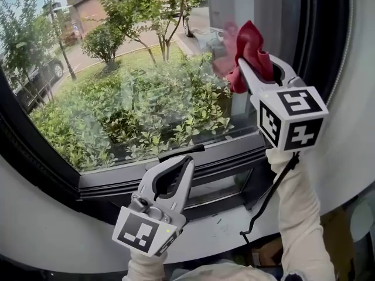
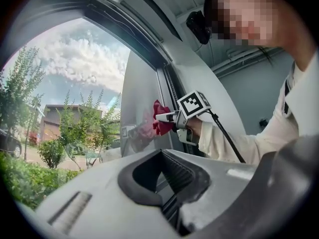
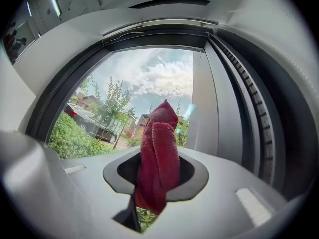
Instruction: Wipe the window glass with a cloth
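A red cloth (image 1: 252,44) is bunched in my right gripper (image 1: 253,64), which is shut on it and holds it up against the window glass (image 1: 135,86) near the pane's upper right corner. In the right gripper view the cloth (image 3: 159,128) stands up out of the closed jaws, in front of the glass (image 3: 124,93). My left gripper (image 1: 188,160) hangs lower, in front of the dark bottom frame (image 1: 228,154), shut with nothing in it. The left gripper view looks across at the right gripper (image 2: 168,117) and the cloth (image 2: 160,126) on the glass.
A dark vertical frame (image 1: 321,28) borders the pane just right of the cloth. A white sill (image 1: 64,239) runs below the bottom rail. The person's white sleeve (image 1: 297,215) reaches up to the right gripper. Shrubs, trees and a parked car lie outside.
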{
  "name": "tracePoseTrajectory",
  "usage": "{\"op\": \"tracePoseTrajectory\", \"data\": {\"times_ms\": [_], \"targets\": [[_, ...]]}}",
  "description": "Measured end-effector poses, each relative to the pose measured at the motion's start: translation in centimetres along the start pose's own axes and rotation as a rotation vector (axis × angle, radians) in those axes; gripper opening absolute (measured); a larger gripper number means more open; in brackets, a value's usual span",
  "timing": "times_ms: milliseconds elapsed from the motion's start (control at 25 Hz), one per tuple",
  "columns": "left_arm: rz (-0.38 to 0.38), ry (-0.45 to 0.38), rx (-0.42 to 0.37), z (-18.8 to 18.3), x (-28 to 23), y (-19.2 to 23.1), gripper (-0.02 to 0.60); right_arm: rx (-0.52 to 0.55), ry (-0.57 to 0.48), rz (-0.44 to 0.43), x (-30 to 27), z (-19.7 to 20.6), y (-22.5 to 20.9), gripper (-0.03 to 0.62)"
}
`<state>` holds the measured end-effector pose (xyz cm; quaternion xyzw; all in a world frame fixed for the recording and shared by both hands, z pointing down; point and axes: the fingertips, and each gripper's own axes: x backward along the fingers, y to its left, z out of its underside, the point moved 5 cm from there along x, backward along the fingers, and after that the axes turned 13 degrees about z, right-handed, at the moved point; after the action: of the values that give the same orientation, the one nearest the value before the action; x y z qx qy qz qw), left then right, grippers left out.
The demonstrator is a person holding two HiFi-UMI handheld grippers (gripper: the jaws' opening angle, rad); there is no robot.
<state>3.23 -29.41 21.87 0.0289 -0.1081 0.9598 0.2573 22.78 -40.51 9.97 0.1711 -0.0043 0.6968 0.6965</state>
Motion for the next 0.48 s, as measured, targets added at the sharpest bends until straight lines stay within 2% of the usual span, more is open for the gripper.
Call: {"op": "tracePoseTrajectory", "data": {"times_ms": [200, 480], "targets": [[0.004, 0.003, -0.01, 0.0, 1.4, 1.0, 0.0, -0.026, 0.016, 0.041, 0.6, 2.7, 1.1, 0.13], [-0.002, -0.001, -0.01, -0.2, 4.2, 2.3, 0.0, 0.022, 0.025, 0.07, 1.2, 1.6, 5.7, 0.13]]}}
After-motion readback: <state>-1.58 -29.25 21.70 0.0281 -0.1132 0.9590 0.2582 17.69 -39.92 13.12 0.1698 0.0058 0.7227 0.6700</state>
